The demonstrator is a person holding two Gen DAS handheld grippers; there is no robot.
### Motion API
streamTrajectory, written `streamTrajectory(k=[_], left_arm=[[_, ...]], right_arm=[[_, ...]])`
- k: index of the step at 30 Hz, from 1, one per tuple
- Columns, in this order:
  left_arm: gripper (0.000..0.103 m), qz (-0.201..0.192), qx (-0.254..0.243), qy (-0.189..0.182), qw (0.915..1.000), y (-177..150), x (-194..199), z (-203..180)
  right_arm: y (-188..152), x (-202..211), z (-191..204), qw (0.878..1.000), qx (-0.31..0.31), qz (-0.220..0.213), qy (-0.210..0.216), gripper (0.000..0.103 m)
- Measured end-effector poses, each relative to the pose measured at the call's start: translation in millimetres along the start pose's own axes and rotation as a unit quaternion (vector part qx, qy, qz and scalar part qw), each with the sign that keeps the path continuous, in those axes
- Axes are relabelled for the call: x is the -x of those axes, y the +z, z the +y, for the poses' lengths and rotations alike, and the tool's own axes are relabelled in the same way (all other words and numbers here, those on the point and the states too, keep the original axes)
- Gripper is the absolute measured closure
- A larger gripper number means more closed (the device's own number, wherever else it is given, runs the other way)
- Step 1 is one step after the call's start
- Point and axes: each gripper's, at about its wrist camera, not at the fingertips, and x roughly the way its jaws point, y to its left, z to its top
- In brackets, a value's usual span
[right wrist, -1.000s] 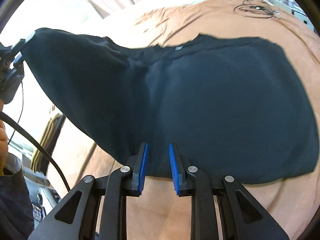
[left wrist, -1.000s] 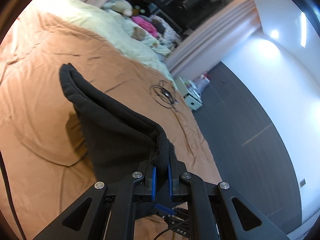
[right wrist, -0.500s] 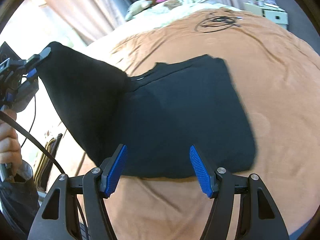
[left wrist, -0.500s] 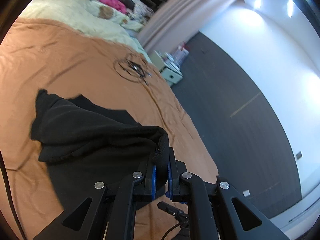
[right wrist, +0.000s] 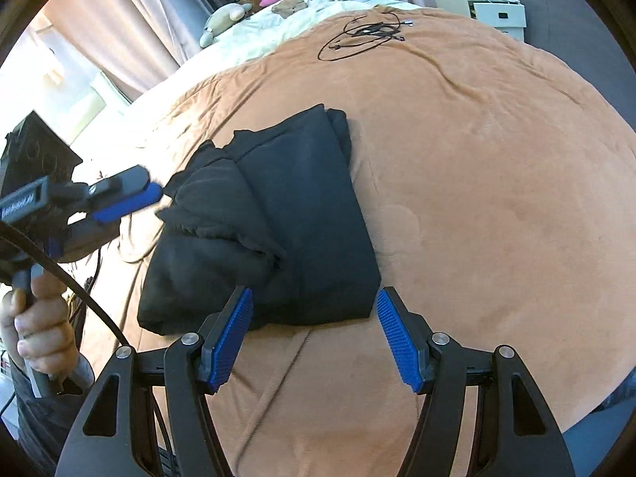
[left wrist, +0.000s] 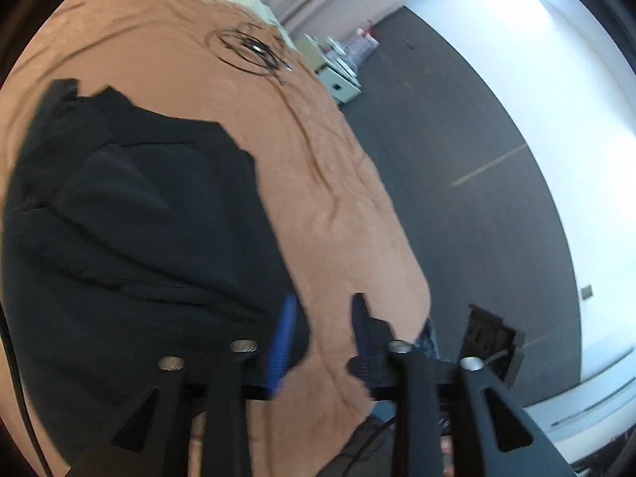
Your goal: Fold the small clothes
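The garment [right wrist: 274, 222] is laid folded on the bed [right wrist: 477, 198], just ahead of the wide, empty right gripper [right wrist: 314, 338]. Nothing is gripped by the opening left gripper [left wrist: 322, 334] beside it. Only tidying seems left.

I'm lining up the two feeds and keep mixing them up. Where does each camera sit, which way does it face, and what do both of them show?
Left wrist: sits on the left gripper, looking down along its opening, empty jaws at the black garment and the bed's edge, with dark floor beyond; only its own fingers show.
Right wrist: sits on the right gripper, facing across the orange blanket over the folded garment; its open fingers, the left gripper and the person's hand show.
Shared: garment, blanket, coiled cable.
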Motion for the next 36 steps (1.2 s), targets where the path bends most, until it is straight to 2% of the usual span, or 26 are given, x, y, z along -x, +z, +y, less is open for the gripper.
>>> streamTrajectory(k=[9,16,24,25,26,28,29,30,32,36], left_arm=[[0.062,-0.038,0.038,0.099,0.9937,-16.2,64.0,67.2],[0.062,-0.043,0.078,0.148,0.985,-33.1,87.8,107.1],[0.062,-0.042,0.116,0.187,0.9746,-60.1,106.0,136.1],[0.062,-0.043,0.118,0.188,0.9742,-62.9,108.7,137.7],[0.062,-0.043,0.122,0.188,0.9735,-66.1,108.6,140.4],[0.062,-0.046,0.128,0.188,0.9726,-70.4,107.3,144.5],[0.062,-0.047,0.132,0.188,0.972,-71.6,105.9,146.5],[0.062,-0.048,0.137,0.188,0.9714,-73.7,105.6,148.9],[0.062,-0.052,0.145,0.183,0.9711,-75.8,101.7,151.7],[0.062,-0.053,0.147,0.177,0.9718,-73.3,93.1,151.3]], right_arm=[[29.5,-44.3,30.4,0.996,0.08,0.036,-0.01,0.039],[51.1,-87.5,54.9,0.987,0.144,0.066,-0.01,0.039],[62.9,-140.7,76.8,0.972,0.211,0.101,-0.037,0.04],[63.5,-147.5,78.9,0.97,0.215,0.104,-0.039,0.044],[63.6,-151.9,80.8,0.97,0.217,0.108,-0.036,0.056],[65.7,-155.6,82.8,0.97,0.216,0.107,-0.023,0.071],[67.3,-153.6,83.4,0.971,0.217,0.102,-0.024,0.083],[69.2,-150.9,83.1,0.971,0.216,0.099,-0.022,0.088],[73.3,-142.8,82.4,0.973,0.212,0.088,-0.015,0.093],[80.2,-123.6,77.1,0.976,0.205,0.071,-0.009,0.094]])
